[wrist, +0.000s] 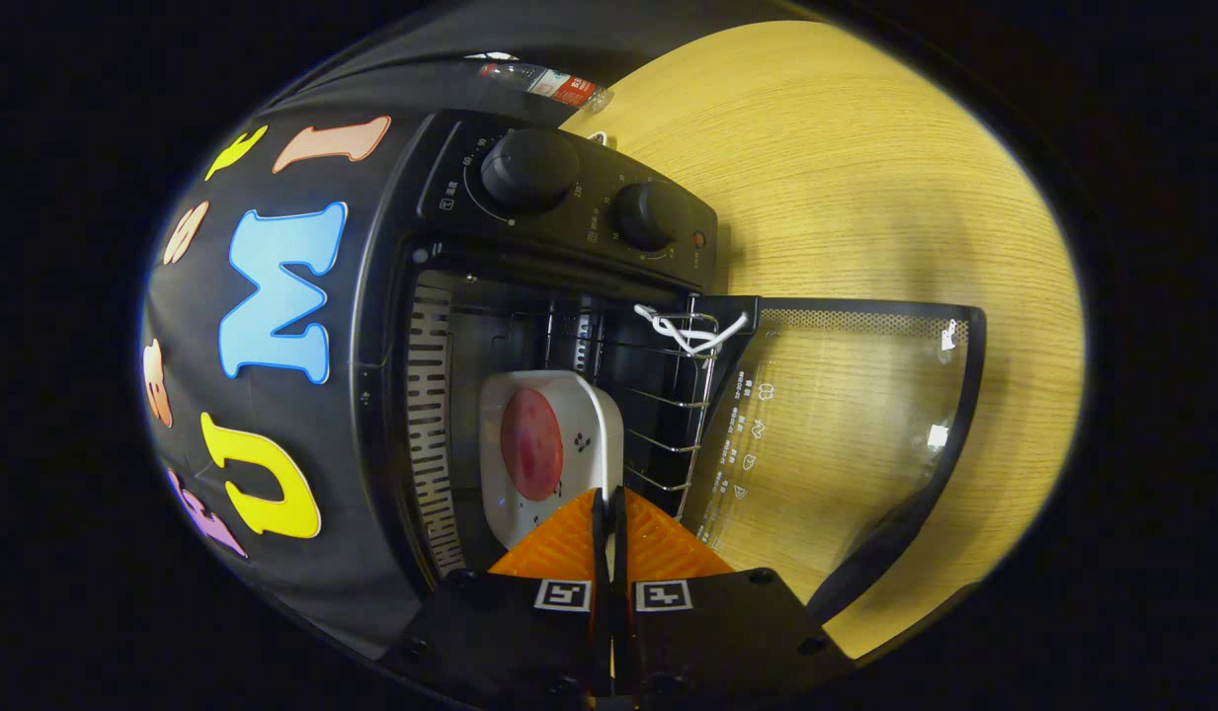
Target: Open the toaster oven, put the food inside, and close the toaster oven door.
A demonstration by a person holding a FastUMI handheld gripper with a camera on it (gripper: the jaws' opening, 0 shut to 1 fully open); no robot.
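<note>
In the gripper view, which is rolled to one side, a black toaster oven [490, 326] is seen at the centre of the frame with its cavity exposed and its glass door [846, 434] swung fully open toward the right, the door lying over a pale wooden tabletop [865, 178]. A white dish [589, 434] carrying a round reddish slice of food [531, 442] is seen inside the cavity, resting on the wire rack [668, 415], just ahead of the fingertips at lower centre. The gripper [609, 499] is shown with its two fingers brought together, only a thin dark seam left between them, and nothing is held; their tips appear to overlap the near edge of the dish, though contact cannot be judged. Two round control knobs, a larger one [529, 168] and a smaller one [645, 214], are set on the oven's control panel in the upper middle of the frame. A white cord [692, 334] is looped through the rack where it meets the door's hinge edge. A clear plastic bottle [544, 81] with a red label is seen lying beyond the oven at the top of the frame.
</note>
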